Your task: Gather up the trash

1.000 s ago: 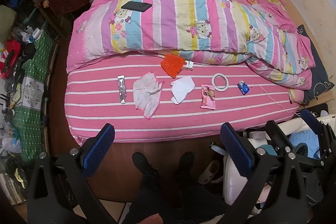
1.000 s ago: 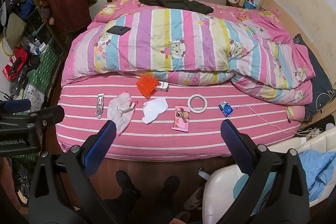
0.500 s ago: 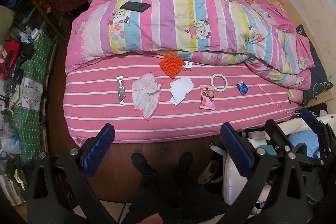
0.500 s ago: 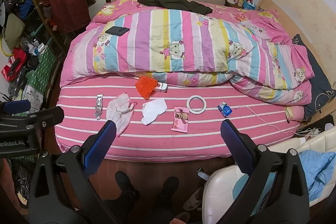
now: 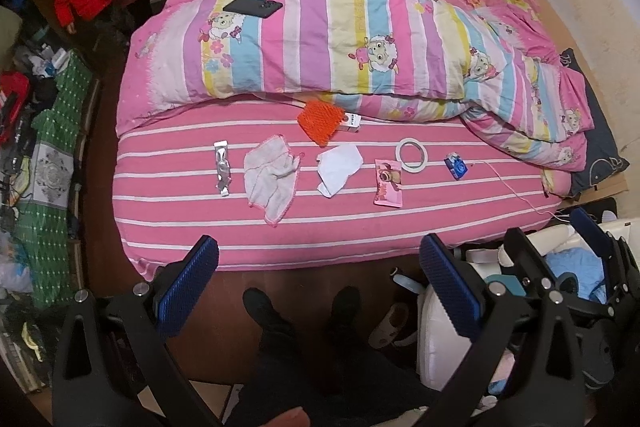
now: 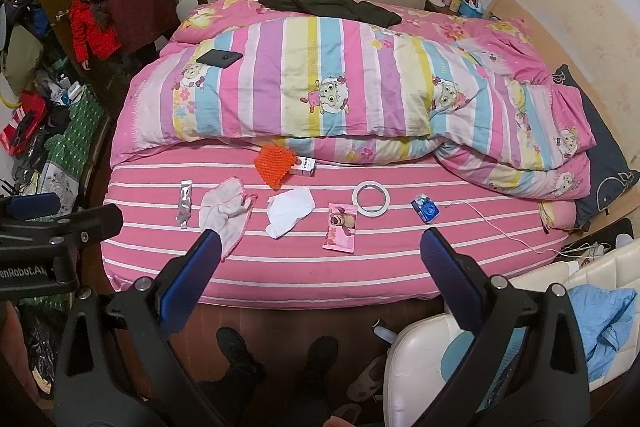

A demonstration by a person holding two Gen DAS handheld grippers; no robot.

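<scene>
Trash lies in a row on the bed (image 5: 280, 235): silver wrapper (image 5: 222, 167), white tissue (image 5: 338, 169), pink packet (image 5: 388, 183). Both claws, left claw (image 5: 318, 287) and right claw (image 6: 320, 275), stay spread and empty, barely shifted over the last second; collecting hasn't begun.

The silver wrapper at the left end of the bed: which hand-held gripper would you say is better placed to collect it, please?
Probably the left hand-held gripper: the silver wrapper lies left of its open jaws, and further off-centre from the right hand-held gripper.
</scene>
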